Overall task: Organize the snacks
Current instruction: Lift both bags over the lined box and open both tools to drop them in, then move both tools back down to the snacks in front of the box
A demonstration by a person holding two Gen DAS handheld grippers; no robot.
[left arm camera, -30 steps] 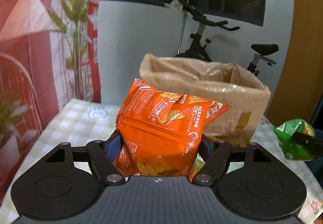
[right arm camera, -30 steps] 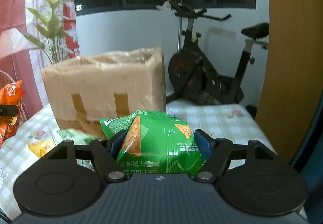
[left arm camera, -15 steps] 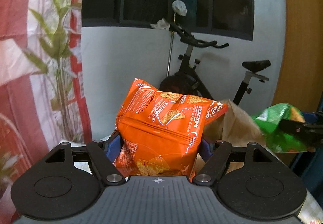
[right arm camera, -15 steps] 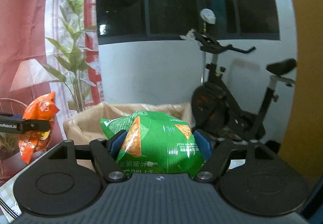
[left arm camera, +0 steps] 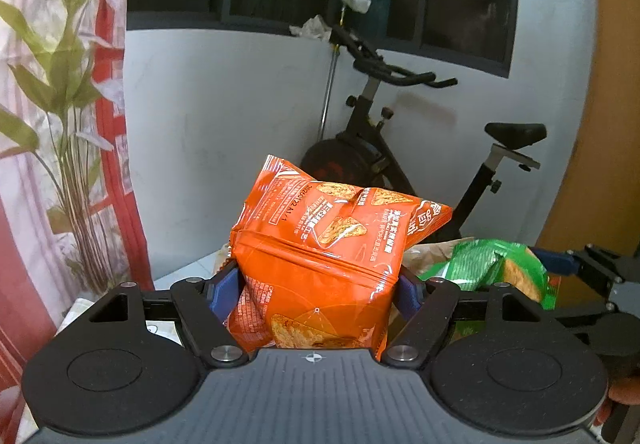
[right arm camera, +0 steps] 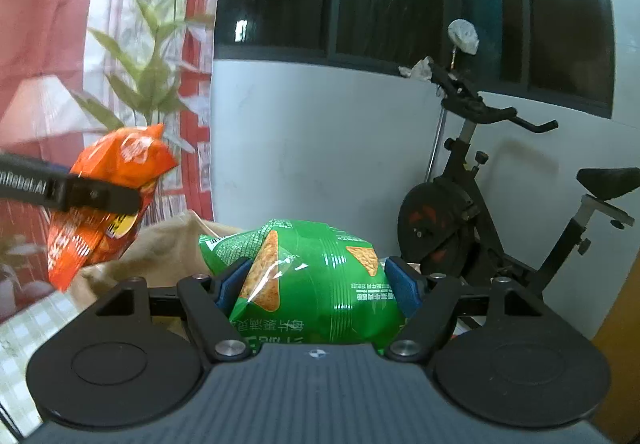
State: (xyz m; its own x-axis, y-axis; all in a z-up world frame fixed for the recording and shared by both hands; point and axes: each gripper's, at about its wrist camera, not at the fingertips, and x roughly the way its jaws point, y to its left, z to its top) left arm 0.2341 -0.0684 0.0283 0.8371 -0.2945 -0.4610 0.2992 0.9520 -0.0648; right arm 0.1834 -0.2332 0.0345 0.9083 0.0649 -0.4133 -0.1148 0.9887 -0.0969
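Observation:
My left gripper [left arm camera: 316, 292] is shut on an orange chip bag [left arm camera: 328, 268], held high in the air. My right gripper [right arm camera: 316, 284] is shut on a green chip bag [right arm camera: 320, 284]. In the left wrist view the green bag [left arm camera: 496, 268] and the right gripper's fingers [left arm camera: 592, 264] show at the right, close beside me. In the right wrist view the orange bag [right arm camera: 108, 196] hangs at the left in the left gripper's finger [right arm camera: 80, 192]. The brown cardboard box's plastic-lined rim [right arm camera: 168, 240] lies just below and beyond both bags.
An exercise bike [right arm camera: 480, 204] stands behind the box against the white wall. A red curtain and a leafy plant [left arm camera: 60, 84] are at the left. The checked tablecloth [right arm camera: 32, 320] shows at the lower left.
Both grippers have risen with their bags and moved forward over the box's rim. The two bags have come closer together. The table has dropped almost out of view.

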